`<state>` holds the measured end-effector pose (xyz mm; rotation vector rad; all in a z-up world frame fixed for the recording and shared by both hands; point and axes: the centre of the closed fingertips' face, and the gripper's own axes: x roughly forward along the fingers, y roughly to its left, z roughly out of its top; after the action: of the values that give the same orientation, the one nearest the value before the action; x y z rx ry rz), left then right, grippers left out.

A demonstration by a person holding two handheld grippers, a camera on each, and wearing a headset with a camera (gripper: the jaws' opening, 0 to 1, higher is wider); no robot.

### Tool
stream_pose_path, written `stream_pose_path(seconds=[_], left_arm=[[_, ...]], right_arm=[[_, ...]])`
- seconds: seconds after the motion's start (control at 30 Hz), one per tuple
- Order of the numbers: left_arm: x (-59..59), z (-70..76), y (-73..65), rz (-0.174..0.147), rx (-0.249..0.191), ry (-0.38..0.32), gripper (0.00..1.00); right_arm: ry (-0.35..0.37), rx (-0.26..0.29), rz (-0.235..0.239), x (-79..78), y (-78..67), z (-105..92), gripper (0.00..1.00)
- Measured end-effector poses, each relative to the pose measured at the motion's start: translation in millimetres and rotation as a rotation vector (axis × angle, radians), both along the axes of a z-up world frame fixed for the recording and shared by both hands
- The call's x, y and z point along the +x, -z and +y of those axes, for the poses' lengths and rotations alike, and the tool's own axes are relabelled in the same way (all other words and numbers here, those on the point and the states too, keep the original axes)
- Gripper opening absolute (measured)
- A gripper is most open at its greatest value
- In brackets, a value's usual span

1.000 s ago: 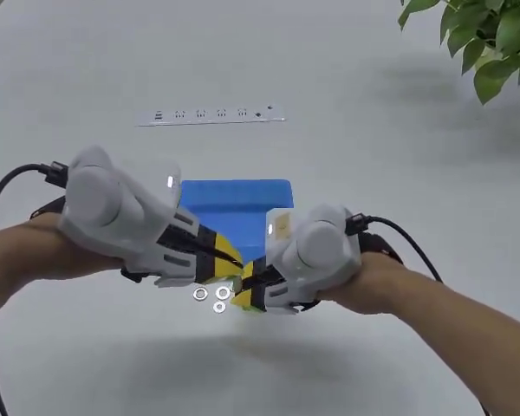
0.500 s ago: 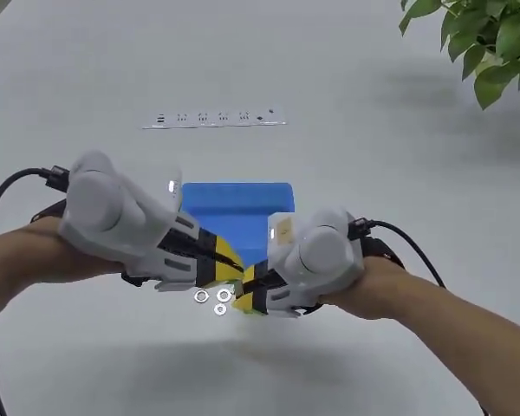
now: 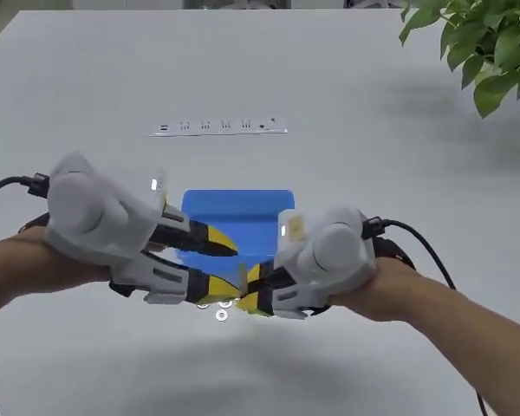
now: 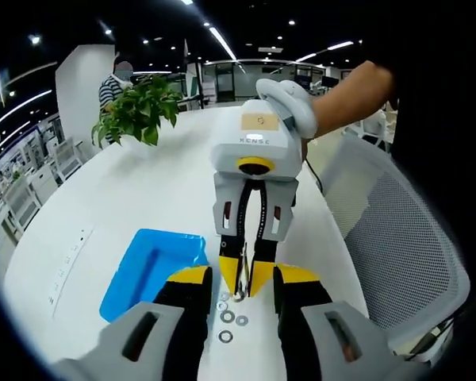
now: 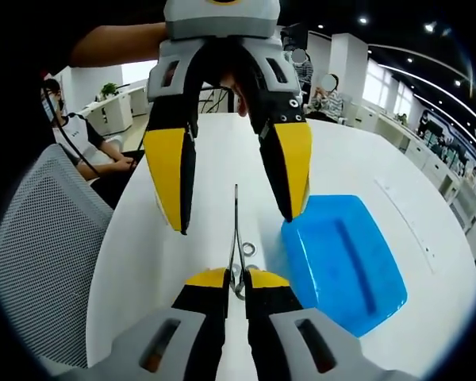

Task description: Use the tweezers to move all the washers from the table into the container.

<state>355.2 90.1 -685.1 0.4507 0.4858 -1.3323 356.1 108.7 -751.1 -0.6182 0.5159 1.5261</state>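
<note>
Thin metal tweezers [image 5: 236,226] stick out forward from my right gripper [image 5: 236,281], whose yellow-tipped jaws are shut on them. The tweezer tips point down at the small steel washers [image 5: 248,249] on the white table. My left gripper [image 4: 242,279] faces the right one, open, its jaws standing either side of the tweezers [image 4: 241,274] without touching them. Several washers [image 4: 228,317] lie just below its jaws. In the head view both grippers meet in front of the blue container [image 3: 238,212], the left gripper [image 3: 218,264] open, the right gripper [image 3: 247,295] shut, with washers [image 3: 221,314] underneath.
A white power strip [image 3: 218,128] lies farther back on the table [image 3: 373,156]. A leafy plant [image 3: 485,43] stands at the back right. A mesh chair [image 4: 397,246] and people sit beyond the table's edge.
My left gripper's jaws have spread apart around the tweezers. The head camera has tilted, so the whole scene sits a little lower. The right gripper stays shut on the tweezers.
</note>
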Motion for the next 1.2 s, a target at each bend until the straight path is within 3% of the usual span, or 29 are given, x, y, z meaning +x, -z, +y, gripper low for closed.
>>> stream_pose_path(seconds=[0.33, 0.77, 1.0, 1.2], left_arm=[[-6.2, 3.4, -1.2, 0.032, -0.058, -0.077, 0.64], [-7.5, 8.7, -7.6, 0.061, -0.122, -0.164, 0.91], [-6.0, 10.0, -10.0, 0.062, -0.135, -0.188, 0.99], [-4.0, 12.7, -11.6, 0.068, -0.145, -0.206, 0.99]], right_arm=[[-0.008, 0.003, -0.01, 3.1, -18.7, -4.2, 0.09], [0.012, 0.032, -0.035, 26.4, -43.1, -8.5, 0.09], [0.009, 0.032, -0.059, 44.5, -47.4, -8.5, 0.09], [0.008, 0.041, -0.08, 59.0, -47.1, -7.9, 0.09]])
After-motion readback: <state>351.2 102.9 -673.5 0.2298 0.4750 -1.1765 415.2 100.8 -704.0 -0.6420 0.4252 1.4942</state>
